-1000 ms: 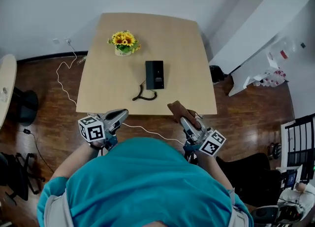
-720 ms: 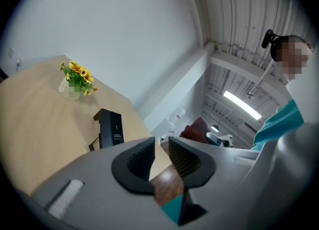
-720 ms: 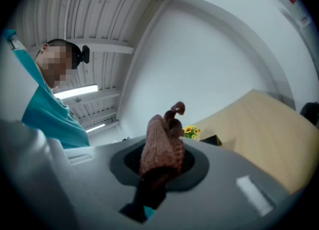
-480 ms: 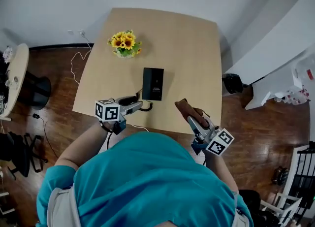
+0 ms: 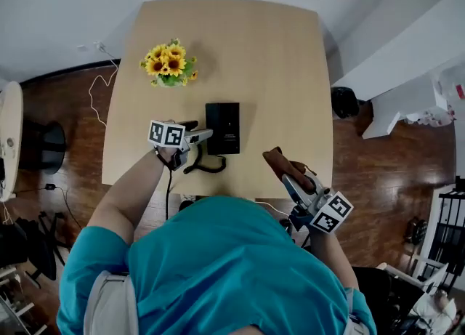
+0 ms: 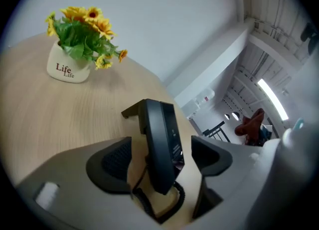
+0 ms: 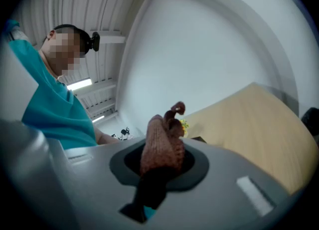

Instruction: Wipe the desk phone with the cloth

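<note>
The wooden table (image 5: 276, 72) fills the middle of the head view, its near edge cut off by the person (image 5: 218, 268) in a teal top. The black desk phone (image 5: 222, 128) lies near the front of the table, its face too dark to make out any keys. A pot of sunflowers (image 5: 168, 67) stands behind it to the left, well apart.

The left gripper (image 5: 207, 134) covers the phone's left edge. Its jaws have just been opening and stand wide. In its own view the phone (image 6: 162, 144) sits edge-on between them, clear of both pads.

The right gripper (image 5: 290, 179) hangs over the table's front right edge, clamped on the brown cloth (image 5: 280, 163). The bunched cloth (image 7: 162, 144) hides the jaw tips.

The coiled cord (image 5: 207, 166) curls in front of the phone, and its end is lost under the left arm.
</note>
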A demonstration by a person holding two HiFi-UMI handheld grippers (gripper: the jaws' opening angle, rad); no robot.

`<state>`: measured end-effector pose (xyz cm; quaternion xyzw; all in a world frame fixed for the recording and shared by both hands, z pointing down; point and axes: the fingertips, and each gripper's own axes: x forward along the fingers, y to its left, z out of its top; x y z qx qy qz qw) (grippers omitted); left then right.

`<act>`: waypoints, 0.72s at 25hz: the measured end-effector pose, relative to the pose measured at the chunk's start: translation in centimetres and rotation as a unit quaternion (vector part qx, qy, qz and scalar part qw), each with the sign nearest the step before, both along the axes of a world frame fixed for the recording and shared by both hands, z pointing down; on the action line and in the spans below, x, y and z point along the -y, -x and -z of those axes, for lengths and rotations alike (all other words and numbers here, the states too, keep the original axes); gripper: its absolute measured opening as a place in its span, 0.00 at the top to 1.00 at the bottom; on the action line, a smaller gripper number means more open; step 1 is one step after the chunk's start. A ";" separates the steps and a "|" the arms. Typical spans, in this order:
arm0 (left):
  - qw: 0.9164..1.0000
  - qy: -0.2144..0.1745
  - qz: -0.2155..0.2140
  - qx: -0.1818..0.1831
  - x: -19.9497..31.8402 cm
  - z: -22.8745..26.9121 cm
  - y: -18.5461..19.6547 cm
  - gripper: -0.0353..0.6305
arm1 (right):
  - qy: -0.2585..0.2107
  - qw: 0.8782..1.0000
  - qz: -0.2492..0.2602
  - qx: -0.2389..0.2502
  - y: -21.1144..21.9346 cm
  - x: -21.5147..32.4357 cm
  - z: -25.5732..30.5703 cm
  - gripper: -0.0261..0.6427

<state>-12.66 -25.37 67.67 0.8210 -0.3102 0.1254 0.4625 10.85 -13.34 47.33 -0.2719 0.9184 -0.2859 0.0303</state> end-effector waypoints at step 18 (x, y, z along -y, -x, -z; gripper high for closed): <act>0.989 0.033 -0.043 -0.135 3.3 -2.9 -4.9 0.62 | 0.063 0.995 -0.067 -0.032 -2.9 0.0 -1.1 0.87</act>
